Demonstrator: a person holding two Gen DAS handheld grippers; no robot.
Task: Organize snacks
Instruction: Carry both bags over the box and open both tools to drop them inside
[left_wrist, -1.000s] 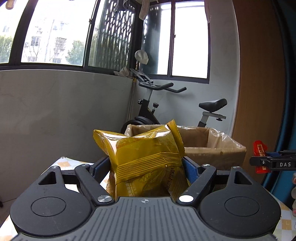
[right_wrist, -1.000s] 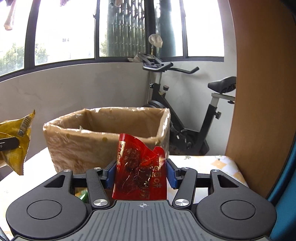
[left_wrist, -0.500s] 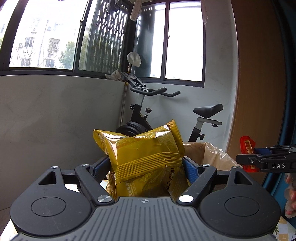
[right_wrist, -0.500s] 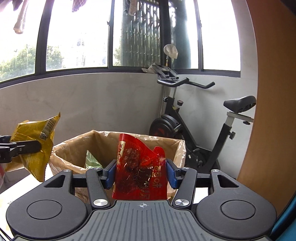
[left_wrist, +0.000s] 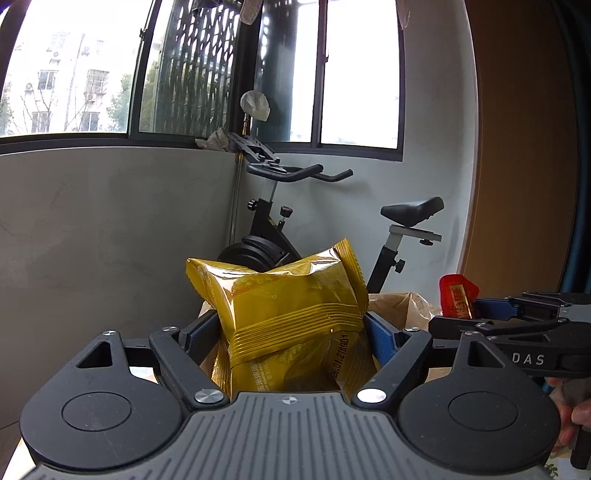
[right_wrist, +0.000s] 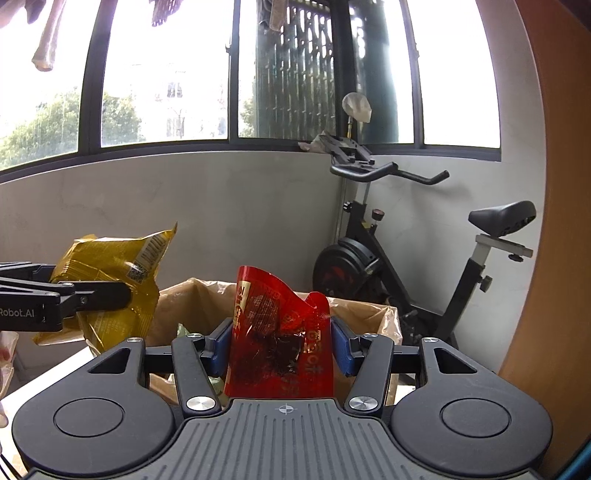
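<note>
yellow packet (left_wrist: 291, 310) clamped in left tongs (left_wrist: 291, 332) (red packet (right_wrist: 280, 339), right tongs (right_wrist: 282, 345)).

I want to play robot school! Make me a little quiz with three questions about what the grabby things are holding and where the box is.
1. True or false: the left gripper is shut on a yellow snack bag.
2. What colour is the snack packet that the right gripper holds? A) green B) red C) blue
3. Fill in: ahead of both grippers, past the snacks, stands an open cardboard ____ lined with plastic.

Key
1. True. Its blue pads press on the bag from both sides.
2. B. The red packet sits between the pads.
3. Box. An exercise bike stands behind it by the wall.
</note>
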